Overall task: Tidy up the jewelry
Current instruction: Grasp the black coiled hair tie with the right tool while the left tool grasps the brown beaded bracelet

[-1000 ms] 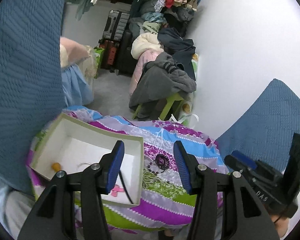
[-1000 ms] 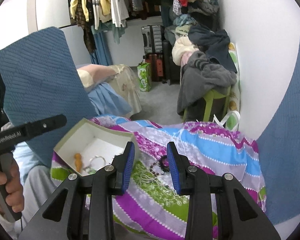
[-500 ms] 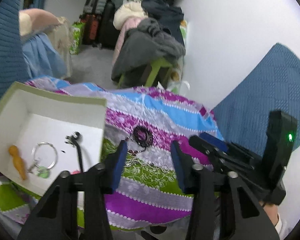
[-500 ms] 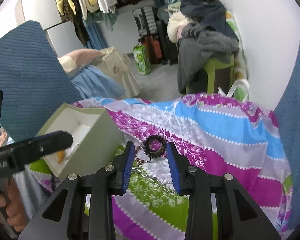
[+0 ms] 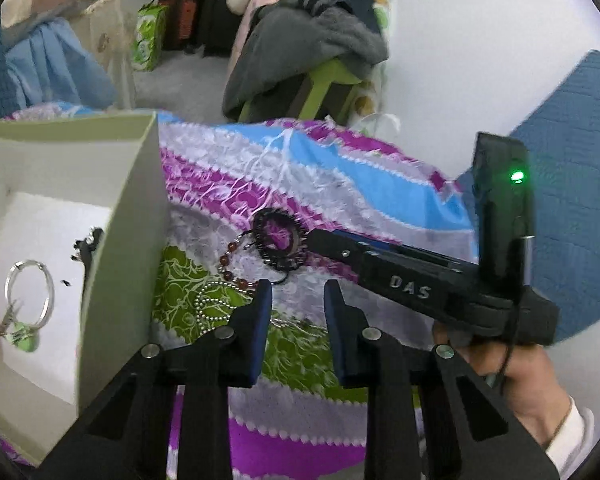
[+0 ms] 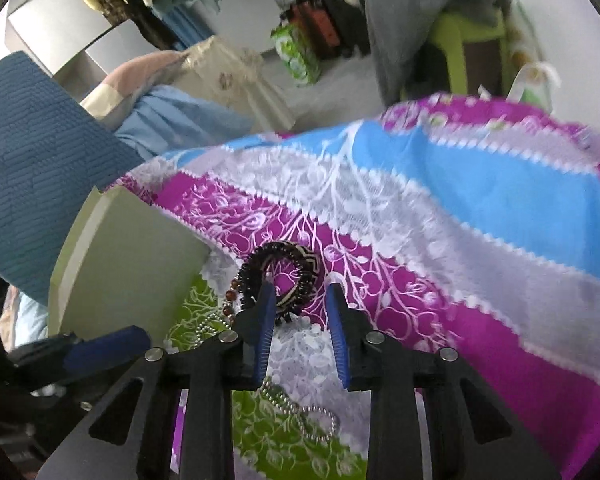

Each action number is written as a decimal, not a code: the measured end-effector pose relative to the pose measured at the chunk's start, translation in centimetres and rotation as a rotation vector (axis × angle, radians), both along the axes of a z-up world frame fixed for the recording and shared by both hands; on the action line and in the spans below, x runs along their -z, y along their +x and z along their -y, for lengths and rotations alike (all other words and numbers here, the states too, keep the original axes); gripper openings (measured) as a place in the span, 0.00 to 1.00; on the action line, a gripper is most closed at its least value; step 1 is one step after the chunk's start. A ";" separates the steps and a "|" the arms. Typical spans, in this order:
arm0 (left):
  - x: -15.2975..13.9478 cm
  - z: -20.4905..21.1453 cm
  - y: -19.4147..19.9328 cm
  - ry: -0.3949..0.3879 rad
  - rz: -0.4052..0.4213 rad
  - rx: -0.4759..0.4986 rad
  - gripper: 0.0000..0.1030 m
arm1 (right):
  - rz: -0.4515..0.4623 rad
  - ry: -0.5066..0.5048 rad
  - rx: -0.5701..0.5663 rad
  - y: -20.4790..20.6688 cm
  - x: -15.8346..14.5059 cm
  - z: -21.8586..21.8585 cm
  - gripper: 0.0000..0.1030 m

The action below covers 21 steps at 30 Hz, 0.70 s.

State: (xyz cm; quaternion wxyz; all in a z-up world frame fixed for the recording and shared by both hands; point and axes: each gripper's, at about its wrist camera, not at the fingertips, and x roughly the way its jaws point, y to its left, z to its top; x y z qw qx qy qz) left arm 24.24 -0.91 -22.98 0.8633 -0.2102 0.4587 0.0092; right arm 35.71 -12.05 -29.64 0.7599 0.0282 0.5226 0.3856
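Striped floral cloth (image 5: 340,184) over a raised surface; jewelry heaped at mid-cloth, just right of pale open box (image 5: 120,240).

Dark bangles (image 5: 278,240): stacked rings lying roughly flat, openings facing up, no clear long axis. In right wrist view same stack (image 6: 288,276) slightly tilted, patterned outer band visible.

Reddish bead strand (image 5: 230,258): runs from the bangles' left edge down and left, then back right toward the left gripper's near finger. Long axis diagonal.

Silver ball chain (image 5: 210,304): looped on the green patch below the beads; trails on toward the lower right in right wrist view (image 6: 300,408).

In box: silver ring with green charm (image 5: 30,300), lying flat on white floor; small dark piece (image 5: 86,246) near right wall; orange item at left edge, cut off.

Left gripper (image 5: 296,308): jaws partly open, just been closing, gap narrow. Nothing between pads; left fingertip just beside bead strand's end, contact cannot be confirmed.

Right gripper (image 6: 300,312): jaws partly open, just been closing. Tips at near rim of bangles; left finger overlaps rim, right finger apart from it. No grip seen. From left wrist view (image 5: 320,240), its tip meets bangles' right edge; hand (image 5: 508,372) on handle.
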 end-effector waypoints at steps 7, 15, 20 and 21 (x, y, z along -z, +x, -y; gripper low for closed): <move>2.7 -0.2 2.3 0.006 -0.040 -0.004 0.26 | -0.041 0.019 0.023 0.9 0.5 0.4 0.20; 4.4 0.0 4.2 0.024 -0.059 -0.011 0.12 | -0.075 0.036 0.042 1.4 0.9 1.0 0.21; 5.1 -0.5 4.1 0.010 -0.063 -0.022 0.02 | -0.092 0.046 0.037 1.5 1.1 0.8 0.21; 5.0 -0.6 4.0 0.007 -0.059 -0.023 0.02 | -0.094 0.050 0.036 1.5 1.2 0.7 0.21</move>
